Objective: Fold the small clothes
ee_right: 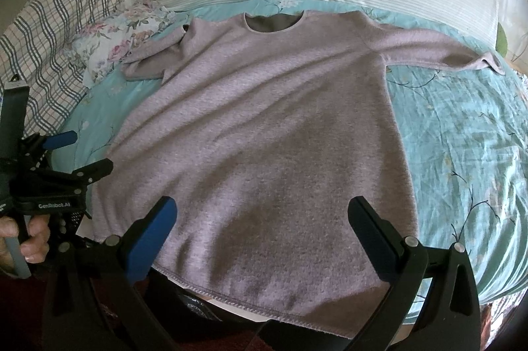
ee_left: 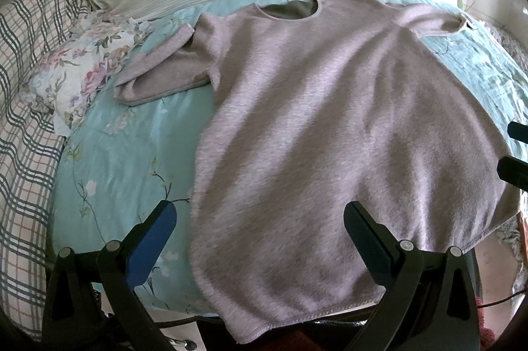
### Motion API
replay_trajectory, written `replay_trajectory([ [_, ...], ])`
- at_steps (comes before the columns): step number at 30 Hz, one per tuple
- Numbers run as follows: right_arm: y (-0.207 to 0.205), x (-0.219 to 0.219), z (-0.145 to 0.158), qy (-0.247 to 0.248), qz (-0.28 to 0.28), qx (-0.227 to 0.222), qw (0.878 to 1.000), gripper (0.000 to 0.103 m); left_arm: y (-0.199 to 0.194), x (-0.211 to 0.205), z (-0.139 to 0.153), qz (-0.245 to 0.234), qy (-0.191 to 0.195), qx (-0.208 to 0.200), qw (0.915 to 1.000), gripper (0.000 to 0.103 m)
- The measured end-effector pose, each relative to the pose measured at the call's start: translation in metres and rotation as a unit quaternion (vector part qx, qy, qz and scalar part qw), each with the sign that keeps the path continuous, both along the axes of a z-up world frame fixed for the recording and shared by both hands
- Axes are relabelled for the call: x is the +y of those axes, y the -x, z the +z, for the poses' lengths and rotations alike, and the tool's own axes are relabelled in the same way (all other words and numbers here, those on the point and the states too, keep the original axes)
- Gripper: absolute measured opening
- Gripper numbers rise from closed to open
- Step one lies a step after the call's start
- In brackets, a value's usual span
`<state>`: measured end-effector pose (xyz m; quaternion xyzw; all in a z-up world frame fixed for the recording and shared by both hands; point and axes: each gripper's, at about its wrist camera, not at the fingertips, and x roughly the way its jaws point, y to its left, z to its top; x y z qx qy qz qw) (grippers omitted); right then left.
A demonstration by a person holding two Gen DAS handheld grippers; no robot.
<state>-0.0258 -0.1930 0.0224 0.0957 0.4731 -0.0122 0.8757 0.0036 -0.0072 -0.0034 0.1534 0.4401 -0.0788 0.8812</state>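
The left claw [ee_left: 260,215] stands wide open, its two fingers splayed far apart with nothing between the pads; one finger carries a blue pad [ee_left: 150,247], the other a dark one. The right claw [ee_right: 264,212] is spread just as wide and grips nothing. Seen from the right wrist, the left claw sits off to the right claw's left at about the same level, its fingers parted and pointing the same way. A hand [ee_right: 28,237] wraps around its handle, fingertips curled over the front. Both claws point forward, tilted slightly downward.
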Motion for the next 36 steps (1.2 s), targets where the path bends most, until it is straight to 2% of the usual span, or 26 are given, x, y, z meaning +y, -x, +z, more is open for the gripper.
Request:
replay_trajectory([
  [9,-0.004,-0.006,-0.001,-0.008,-0.002,-0.005,1.000,0.103,-0.003,-0.003,-0.003,0.000,-0.020,-0.001,0.9998,0.102],
  [12,-0.007,-0.010,-0.001,-0.012,-0.004,-0.008,1.000,0.103,-0.009,-0.004,-0.004,-0.001,-0.005,0.006,1.0000,0.102],
  [16,-0.010,-0.017,0.000,-0.017,-0.007,-0.011,1.000,0.103,-0.016,-0.006,-0.007,-0.004,-0.006,0.010,0.9999,0.102],
  [17,-0.011,-0.019,0.000,-0.019,-0.008,-0.011,1.000,0.103,-0.018,-0.006,-0.008,-0.005,-0.018,0.018,0.9997,0.102],
  [21,-0.016,-0.030,-0.001,-0.028,-0.018,-0.012,0.999,0.103,-0.028,-0.007,-0.013,-0.006,-0.003,0.029,0.9996,0.102],
  [26,-0.023,-0.049,-0.001,-0.028,-0.031,-0.016,0.999,0.103,-0.045,-0.011,-0.019,-0.005,-0.003,0.043,0.9991,0.102],
  [30,-0.028,-0.082,0.001,-0.043,-0.057,-0.030,0.997,0.103,-0.058,-0.016,-0.021,-0.006,0.006,0.057,0.9983,0.102],
  [36,-0.039,-0.169,0.001,-0.058,-0.135,-0.043,0.988,0.102,-0.075,-0.026,-0.024,-0.007,0.002,0.060,0.9982,0.102],
])
